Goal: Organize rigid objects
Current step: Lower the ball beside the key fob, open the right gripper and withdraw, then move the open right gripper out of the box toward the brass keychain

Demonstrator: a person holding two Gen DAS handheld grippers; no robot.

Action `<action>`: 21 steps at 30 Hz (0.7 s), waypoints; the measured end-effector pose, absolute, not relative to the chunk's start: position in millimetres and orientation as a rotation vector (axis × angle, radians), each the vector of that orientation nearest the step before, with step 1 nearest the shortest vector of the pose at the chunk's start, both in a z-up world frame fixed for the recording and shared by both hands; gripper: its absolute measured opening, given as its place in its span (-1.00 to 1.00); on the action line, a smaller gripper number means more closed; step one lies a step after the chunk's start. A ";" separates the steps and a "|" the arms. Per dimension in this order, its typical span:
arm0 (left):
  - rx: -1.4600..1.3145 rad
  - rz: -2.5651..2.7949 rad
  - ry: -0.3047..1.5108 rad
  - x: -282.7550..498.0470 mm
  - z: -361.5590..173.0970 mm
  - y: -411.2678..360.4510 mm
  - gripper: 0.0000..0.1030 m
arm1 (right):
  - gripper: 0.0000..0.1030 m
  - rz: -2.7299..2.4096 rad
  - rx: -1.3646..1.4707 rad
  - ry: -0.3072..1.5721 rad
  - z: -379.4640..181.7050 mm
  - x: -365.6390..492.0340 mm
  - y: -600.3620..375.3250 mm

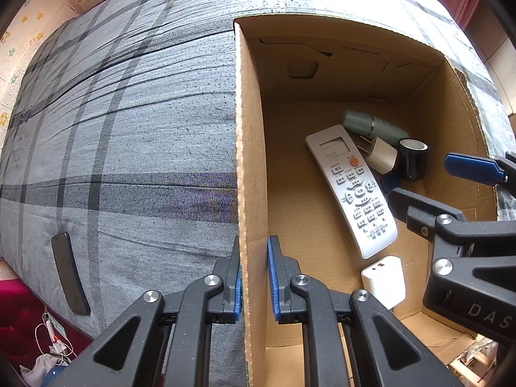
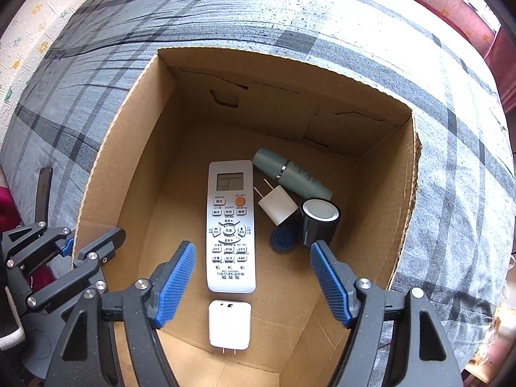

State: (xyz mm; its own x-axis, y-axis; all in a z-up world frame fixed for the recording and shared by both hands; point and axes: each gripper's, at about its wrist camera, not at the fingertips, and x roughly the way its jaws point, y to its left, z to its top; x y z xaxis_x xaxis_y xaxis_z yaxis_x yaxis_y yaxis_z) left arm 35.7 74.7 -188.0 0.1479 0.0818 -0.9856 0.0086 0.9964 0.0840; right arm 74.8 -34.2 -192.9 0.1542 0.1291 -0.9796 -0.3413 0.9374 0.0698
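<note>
An open cardboard box [image 2: 129,148] stands on a grey plaid bed. On its floor lie a white remote [image 2: 230,225], a white charger [image 2: 229,324], a small white plug [image 2: 277,204], a green bottle [image 2: 292,174], a black tape roll [image 2: 319,222] and a dark blue cap [image 2: 283,235]. My left gripper [image 1: 254,279] is shut on the box's left wall [image 1: 250,167]. My right gripper [image 2: 253,282] hangs open above the charger and the remote's near end, holding nothing. In the left wrist view the same remote [image 1: 351,187] and charger [image 1: 383,280] show, with the right gripper [image 1: 429,183] over them.
A dark phone [image 1: 69,272] lies on the plaid bedcover [image 1: 129,129] left of the box. Cables and small items [image 1: 54,345] sit on the floor beyond the bed's edge. A patterned wall [image 2: 29,16] rises behind the bed.
</note>
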 end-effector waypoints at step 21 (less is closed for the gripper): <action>0.100 0.047 1.414 34.3 -186.5 71.7 -0.73 | 0.96 0.303 -0.108 1.305 -161.8 61.2 -66.8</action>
